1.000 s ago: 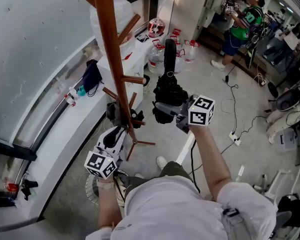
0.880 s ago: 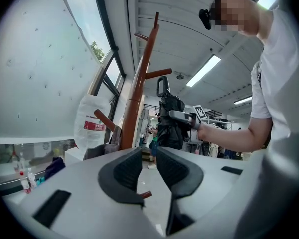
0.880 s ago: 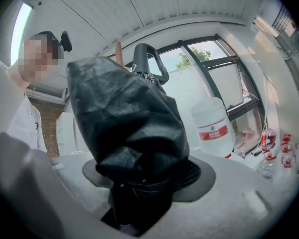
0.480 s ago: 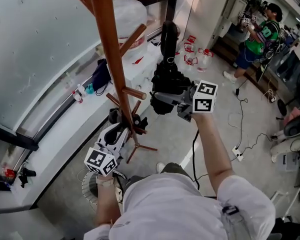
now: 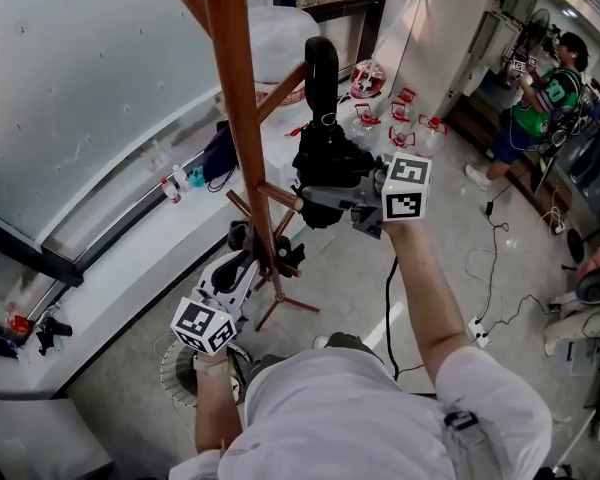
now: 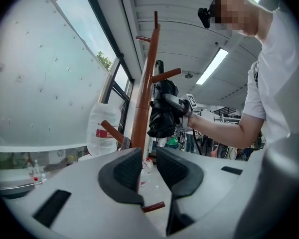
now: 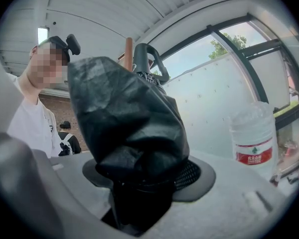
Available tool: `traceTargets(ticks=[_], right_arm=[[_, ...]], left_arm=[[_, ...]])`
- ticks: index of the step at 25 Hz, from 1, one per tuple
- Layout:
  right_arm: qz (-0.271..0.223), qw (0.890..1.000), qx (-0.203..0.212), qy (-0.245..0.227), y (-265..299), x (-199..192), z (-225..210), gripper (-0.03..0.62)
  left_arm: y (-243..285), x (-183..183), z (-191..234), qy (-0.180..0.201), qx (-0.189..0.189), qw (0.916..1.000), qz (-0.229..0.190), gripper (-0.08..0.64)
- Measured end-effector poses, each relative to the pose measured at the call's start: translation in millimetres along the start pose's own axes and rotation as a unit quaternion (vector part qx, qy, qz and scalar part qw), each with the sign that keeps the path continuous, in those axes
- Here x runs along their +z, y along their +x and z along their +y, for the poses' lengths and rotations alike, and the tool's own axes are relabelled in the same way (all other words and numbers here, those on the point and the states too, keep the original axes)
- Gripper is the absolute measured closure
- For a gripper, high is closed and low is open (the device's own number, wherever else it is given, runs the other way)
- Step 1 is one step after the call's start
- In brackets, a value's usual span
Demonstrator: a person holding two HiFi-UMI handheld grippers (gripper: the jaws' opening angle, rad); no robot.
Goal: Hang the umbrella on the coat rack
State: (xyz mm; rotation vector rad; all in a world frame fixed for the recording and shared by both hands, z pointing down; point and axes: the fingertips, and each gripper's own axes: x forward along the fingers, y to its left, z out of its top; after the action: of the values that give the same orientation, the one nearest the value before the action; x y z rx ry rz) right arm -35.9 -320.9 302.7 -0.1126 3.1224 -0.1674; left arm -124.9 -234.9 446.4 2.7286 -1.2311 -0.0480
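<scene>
Right gripper (image 5: 318, 198) clamps umbrella (image 5: 330, 158) | left gripper (image 5: 248, 250) slightly open beside coat rack (image 5: 235, 88) | risk: handle (image 5: 321, 68) misses peg (image 5: 285, 78), umbrella falls

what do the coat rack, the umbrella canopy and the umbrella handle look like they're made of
Coat rack: looks like wood, reddish-brown with a smooth, slightly glossy stain; round pole and pegs.
Umbrella canopy: thin black fabric, probably a synthetic weave; faint sheen, soft crumpled folds.
Umbrella handle: smooth black loop, likely hard plastic or rubber-coated; the look leaves that open.
</scene>
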Motion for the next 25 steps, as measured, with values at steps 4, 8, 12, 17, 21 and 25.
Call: traceTargets(ticks=[4, 8, 12, 17, 21, 25], right_arm=[[0.006, 1.000, 0.013, -0.003, 6.3, 0.4, 1.4, 0.303], [0.008, 1.000, 0.021, 0.000, 9.1, 0.3, 2.8, 0.303], [0.014, 1.000, 0.027, 0.002, 11.4, -5.1, 5.3, 0.304], [0.019, 0.999, 0.030, 0.004, 12.2, -12.6, 7.8, 0.304], [0.019, 0.999, 0.026, 0.004, 13.1, -20.5, 7.9, 0.302], [0.016, 1.000, 0.026, 0.001, 17.1, -24.7, 10.6, 0.302]], left_arm=[[-3.0, -1.4, 0.6, -0.003, 0.009, 0.9999, -0.002, 0.486], [-7.7, -4.5, -0.6, -0.006, 0.016, 0.9998, 0.000, 0.486], [-11.0, -8.6, -0.8, -0.010, 0.022, 0.9997, 0.002, 0.486], [-13.1, -12.1, -2.1, -0.014, 0.026, 0.9996, 0.004, 0.486], [-13.5, -16.9, -2.4, -0.017, 0.025, 0.9995, 0.008, 0.486], [-14.5, -21.6, -1.7, -0.020, 0.023, 0.9995, 0.013, 0.486]])
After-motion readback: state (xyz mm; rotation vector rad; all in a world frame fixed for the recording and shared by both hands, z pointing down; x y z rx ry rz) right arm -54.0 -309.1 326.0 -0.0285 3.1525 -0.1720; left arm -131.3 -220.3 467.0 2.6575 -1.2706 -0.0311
